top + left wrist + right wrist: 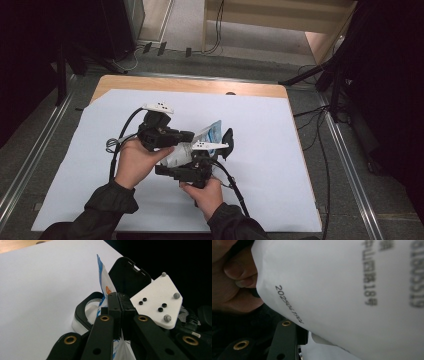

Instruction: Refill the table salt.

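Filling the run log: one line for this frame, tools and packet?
left tool: shut on packet edge | right tool: at packet, grip unclear | packet: held above white sheet

A wooden table [150,83] carries a white sheet [270,165].

Packet [207,134] between both grippers, above the paper sheet [260,165].

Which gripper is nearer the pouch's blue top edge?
Left. The left gripper is clamped on the pouch just below that edge; the right gripper sits at its lower white part.
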Demonstrator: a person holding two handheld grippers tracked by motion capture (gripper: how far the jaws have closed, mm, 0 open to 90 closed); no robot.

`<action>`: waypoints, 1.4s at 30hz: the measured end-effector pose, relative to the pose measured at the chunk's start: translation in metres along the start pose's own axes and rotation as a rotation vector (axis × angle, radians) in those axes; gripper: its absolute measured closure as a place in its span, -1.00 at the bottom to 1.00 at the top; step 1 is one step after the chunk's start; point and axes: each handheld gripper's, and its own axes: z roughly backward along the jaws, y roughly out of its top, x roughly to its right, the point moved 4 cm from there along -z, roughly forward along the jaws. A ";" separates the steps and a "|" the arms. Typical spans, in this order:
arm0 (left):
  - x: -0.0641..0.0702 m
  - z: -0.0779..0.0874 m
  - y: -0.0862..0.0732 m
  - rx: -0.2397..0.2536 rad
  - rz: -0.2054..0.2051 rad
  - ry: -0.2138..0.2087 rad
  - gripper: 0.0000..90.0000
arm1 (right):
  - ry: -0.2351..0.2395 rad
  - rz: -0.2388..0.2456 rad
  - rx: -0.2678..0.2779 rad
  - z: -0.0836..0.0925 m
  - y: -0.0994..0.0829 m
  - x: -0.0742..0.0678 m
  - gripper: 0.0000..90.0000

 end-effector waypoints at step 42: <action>-0.019 -0.001 -0.024 -0.088 0.054 -0.073 0.94 | -0.118 0.132 -0.115 -0.014 -0.020 0.010 0.31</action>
